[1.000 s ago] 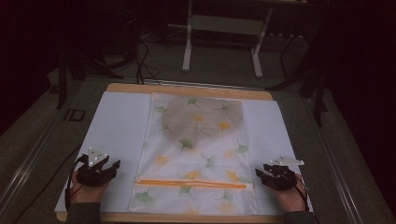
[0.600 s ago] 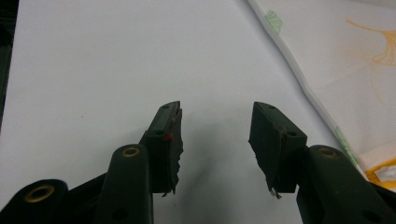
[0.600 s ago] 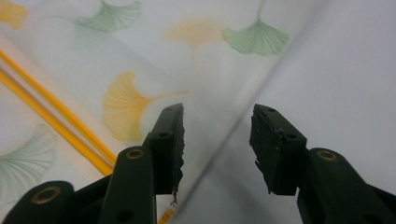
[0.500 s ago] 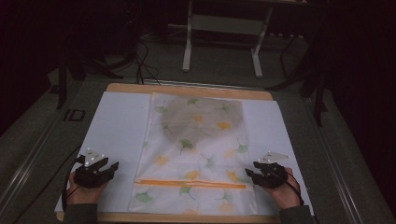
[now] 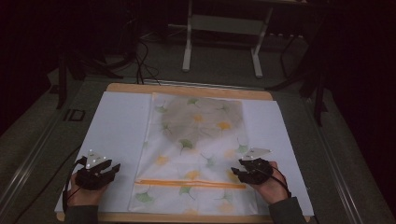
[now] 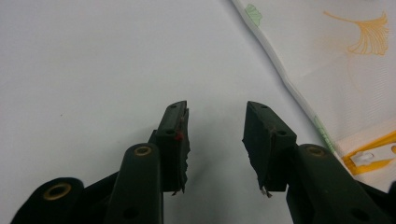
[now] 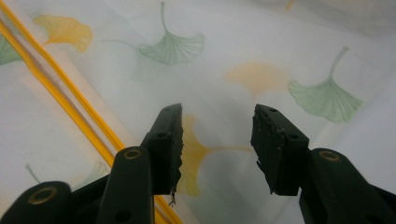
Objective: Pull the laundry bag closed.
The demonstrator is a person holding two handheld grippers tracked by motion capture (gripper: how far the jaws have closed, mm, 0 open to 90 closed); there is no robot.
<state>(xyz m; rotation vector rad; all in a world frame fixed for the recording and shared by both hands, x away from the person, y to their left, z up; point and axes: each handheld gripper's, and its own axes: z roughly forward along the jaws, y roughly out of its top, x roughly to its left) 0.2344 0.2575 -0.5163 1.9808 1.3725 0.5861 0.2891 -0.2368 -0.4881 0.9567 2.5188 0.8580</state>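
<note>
Two grippers, both empty right now. The left gripper (image 6: 215, 140) has its jaws spread over the bare white sheet (image 5: 116, 126), and they've just been closing a bit with nothing between them; the cloth (image 6: 336, 56) edge sits off to the right of them. The right gripper (image 7: 217, 149) is spread too (just opened a touch wider), hovering over the cloth with the orange zipper (image 7: 70, 107) left of its jaws. Looks like the approach step for grabbing the near end. Next move probably needs each jaw pair to straddle a cloth edge. Nothing's in the way.
</note>
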